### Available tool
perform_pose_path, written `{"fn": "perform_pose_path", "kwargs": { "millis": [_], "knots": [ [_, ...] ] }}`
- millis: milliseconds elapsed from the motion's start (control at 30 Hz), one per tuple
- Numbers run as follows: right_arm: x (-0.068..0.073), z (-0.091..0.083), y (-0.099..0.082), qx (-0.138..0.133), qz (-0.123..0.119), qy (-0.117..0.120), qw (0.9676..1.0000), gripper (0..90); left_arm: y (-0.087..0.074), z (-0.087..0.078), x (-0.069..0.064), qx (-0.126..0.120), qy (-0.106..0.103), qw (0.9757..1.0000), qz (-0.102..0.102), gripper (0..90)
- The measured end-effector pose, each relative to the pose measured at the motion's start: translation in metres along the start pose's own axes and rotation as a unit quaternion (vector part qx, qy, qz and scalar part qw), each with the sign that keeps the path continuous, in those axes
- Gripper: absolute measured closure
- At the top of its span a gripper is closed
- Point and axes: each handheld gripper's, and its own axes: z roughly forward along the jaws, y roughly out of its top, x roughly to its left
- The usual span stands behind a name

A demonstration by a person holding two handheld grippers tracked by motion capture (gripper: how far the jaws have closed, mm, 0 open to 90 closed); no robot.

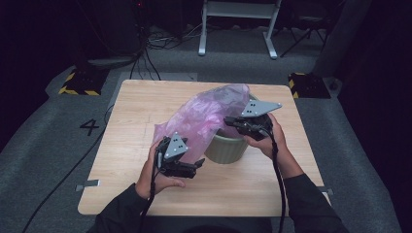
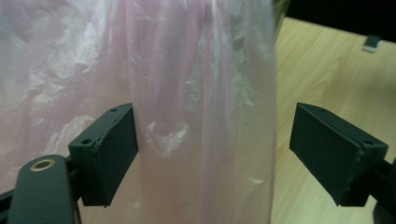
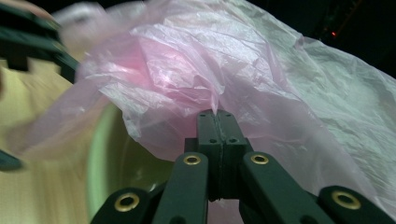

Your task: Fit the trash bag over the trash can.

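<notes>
Our right gripper (image 3: 217,122) pinches the thin pink plastic bag (image 1: 206,114); our left gripper (image 2: 215,149), at seven o'clock, gapes wide around it.

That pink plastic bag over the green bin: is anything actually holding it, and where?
Yes. The right tongs are shut on a pinch of the pink bag at the green bin's rim. The left tongs stand open around the bag's hanging part, not pressing it.

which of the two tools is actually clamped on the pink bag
The right tool: its jaws are pressed shut, pinching the pink bag above the green bin. The left tool stands open around the film.
</notes>
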Motion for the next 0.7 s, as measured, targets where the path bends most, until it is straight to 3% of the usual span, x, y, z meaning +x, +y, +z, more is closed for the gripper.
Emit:
{"fn": "perform_pose_path", "kwargs": {
  "millis": [100,133,200,233,367,433,467,500,700],
  "knots": [
    [0.002,-0.001,0.002,-0.003,-0.006,0.006,1.0000,90.0,-0.003,0.011,0.004,0.004,0.027,0.9996,0.003,17.8],
    [0.002,-0.001,0.002,-0.005,-0.006,0.011,0.9999,90.0,-0.003,0.015,0.007,0.003,0.034,0.9994,0.004,22.5],
    [0.003,-0.002,0.002,-0.003,-0.007,0.015,0.9999,90.0,-0.003,0.019,0.012,0.003,0.058,0.9983,0.010,35.5],
    [0.003,-0.003,0.001,-0.004,-0.007,0.017,0.9998,90.0,-0.003,0.020,0.016,-0.001,0.063,0.9980,0.007,39.7],
    [0.003,-0.007,-0.002,-0.004,-0.005,0.027,0.9996,90.0,-0.004,0.017,0.028,-0.025,0.079,0.9964,0.015,73.3],
    [0.003,-0.008,-0.003,-0.002,-0.003,0.033,0.9995,90.0,-0.004,0.013,0.032,-0.044,0.090,0.9948,0.017,84.9],
    [0.004,-0.009,-0.003,-0.002,-0.002,0.038,0.9993,90.0,-0.004,0.009,0.035,-0.056,0.104,0.9928,0.023,87.7],
    [0.004,-0.010,-0.004,0.001,-0.002,0.048,0.9988,86.3,-0.003,0.005,0.036,-0.066,0.116,0.9908,0.026,88.8],
    [0.006,-0.026,-0.003,-0.007,-0.005,0.053,0.9986,51.2,0.000,-0.023,0.045,-0.108,0.144,0.9830,0.038,89.7]
  ]
}}
